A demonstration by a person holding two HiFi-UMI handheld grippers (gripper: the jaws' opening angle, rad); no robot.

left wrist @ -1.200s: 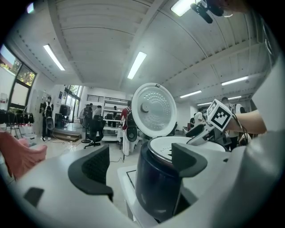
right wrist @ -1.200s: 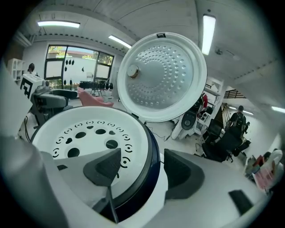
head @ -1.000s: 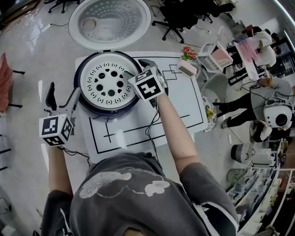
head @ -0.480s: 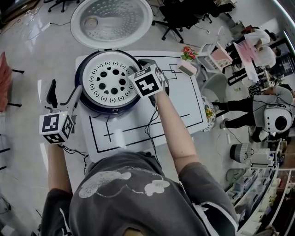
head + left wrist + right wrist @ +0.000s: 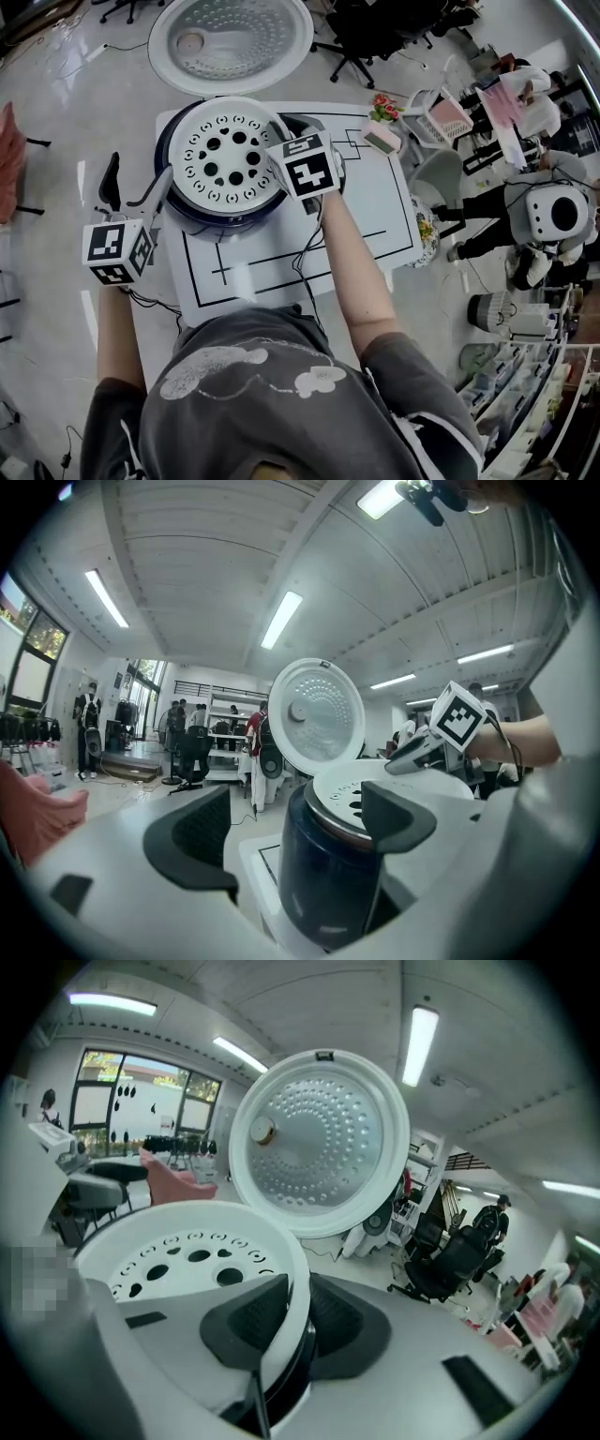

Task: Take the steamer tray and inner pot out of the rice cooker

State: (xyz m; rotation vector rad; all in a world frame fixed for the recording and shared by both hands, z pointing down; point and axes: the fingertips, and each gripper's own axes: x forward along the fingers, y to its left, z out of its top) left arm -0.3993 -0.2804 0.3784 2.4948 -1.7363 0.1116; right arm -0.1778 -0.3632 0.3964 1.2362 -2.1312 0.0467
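We reach our right arm (image 5: 349, 267) far over the tabletop (image 5: 375, 220). The right hand-held gripper (image 5: 281, 148) is tipped downward onto the right edge of the steamer tray (image 5: 228, 156). Its jaws have just been closing, and they now pinch the tray's white rim, one pad inside it and one outside. Our left arm (image 5: 112, 328) is out at the near left. The left hand-held gripper (image 5: 136, 187) is about level beside the left flank of the rice cooker (image 5: 217, 217). Its jaws stand apart with nothing clamped, and we cannot tell whether its right jaw touches the cooker's wall.

The perforated tray sits at the mouth of the dark blue cooker. A coppery band just under it is the rim of the inner pot (image 5: 339, 827), down inside the body. The round lid (image 5: 231, 42) stands open on the far side, its dimpled inner face toward us.

The tabletop is white and marked with black lines, with red flowers (image 5: 382, 106) by its far right corner. Around it lies a pale glossy floor (image 5: 56, 122), with black office chairs (image 5: 361, 37) on the far side and shelving (image 5: 525, 403) at the near right. Long ceiling lights (image 5: 283, 619) run overhead.
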